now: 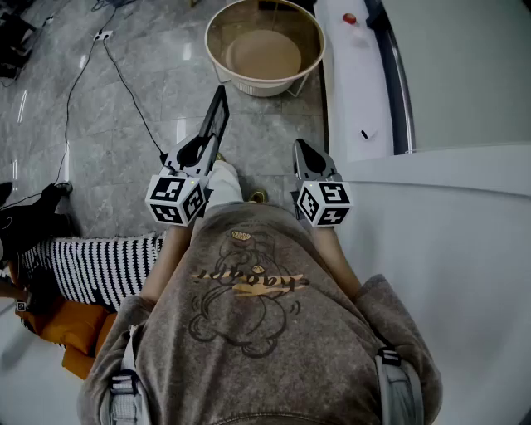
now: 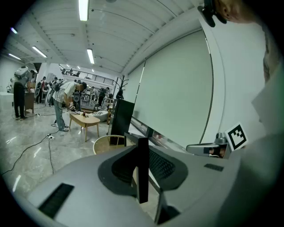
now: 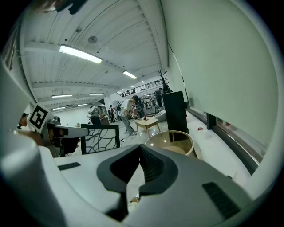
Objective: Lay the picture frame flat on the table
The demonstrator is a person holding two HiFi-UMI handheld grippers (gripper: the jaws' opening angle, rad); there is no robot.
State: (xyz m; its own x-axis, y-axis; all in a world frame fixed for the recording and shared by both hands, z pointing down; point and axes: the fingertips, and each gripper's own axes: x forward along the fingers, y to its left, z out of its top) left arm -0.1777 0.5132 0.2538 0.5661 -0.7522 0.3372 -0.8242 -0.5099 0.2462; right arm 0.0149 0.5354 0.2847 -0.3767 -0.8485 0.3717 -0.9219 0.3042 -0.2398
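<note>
The left tool is grasping the thin black rectangular picture frame by its edge, upright over the floor at eleven o'clock; the right tool is clenched, empty; the frame is probably handling light, stiff, fragile, so this rim hold is suiting it.

Black picture frame with black-on-white branching lines; cream basket; grey marbled floor.

The grey stone floor carries a round beige tub and black cables, while the white worktop bears possibly a small red cap.
</note>
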